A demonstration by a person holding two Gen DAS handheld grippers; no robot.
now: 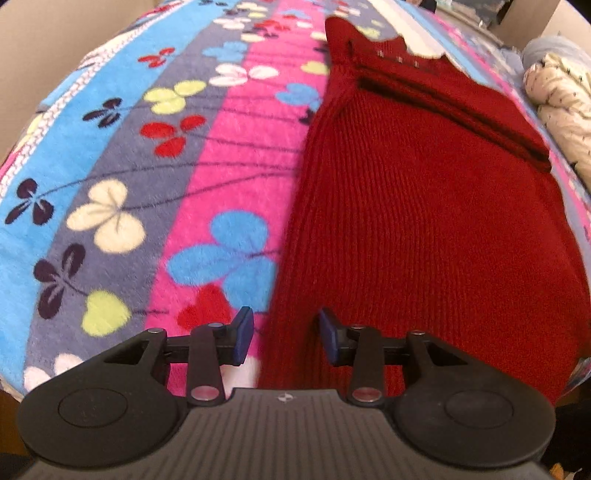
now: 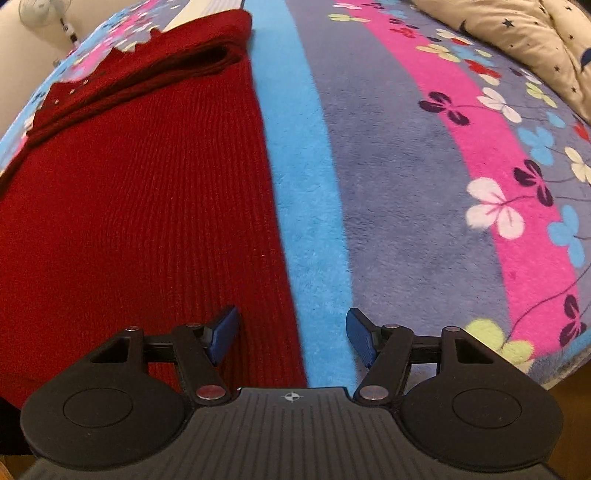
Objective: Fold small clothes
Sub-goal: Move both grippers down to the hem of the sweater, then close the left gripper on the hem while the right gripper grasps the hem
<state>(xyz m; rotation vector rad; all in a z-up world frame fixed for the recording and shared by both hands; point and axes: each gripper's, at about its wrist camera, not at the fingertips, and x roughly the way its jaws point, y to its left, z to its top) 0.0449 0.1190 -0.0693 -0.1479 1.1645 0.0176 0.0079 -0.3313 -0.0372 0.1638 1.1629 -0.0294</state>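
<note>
Nearest to you, your left gripper (image 1: 286, 334) hangs over the near left edge of the red knit garment (image 1: 424, 221). Its 2 jaws stand partly apart, one above the floral blanket (image 1: 110, 166) and one above the knit, and they hold nothing. Your right gripper (image 2: 291, 336) stands wider open over the near right edge of the garment, also with nothing between its jaws.

The red knit garment lies flat on the blanket. At its far end 1 part is already turned back over the body and makes a thick band there, so I judge that at least 1 fold is done. The long body is not yet folded. It seems that the 2 near corners must be taken next. A pale star-print cloth (image 2: 517, 33) lies beyond the garment's right side, well apart from it.
</note>
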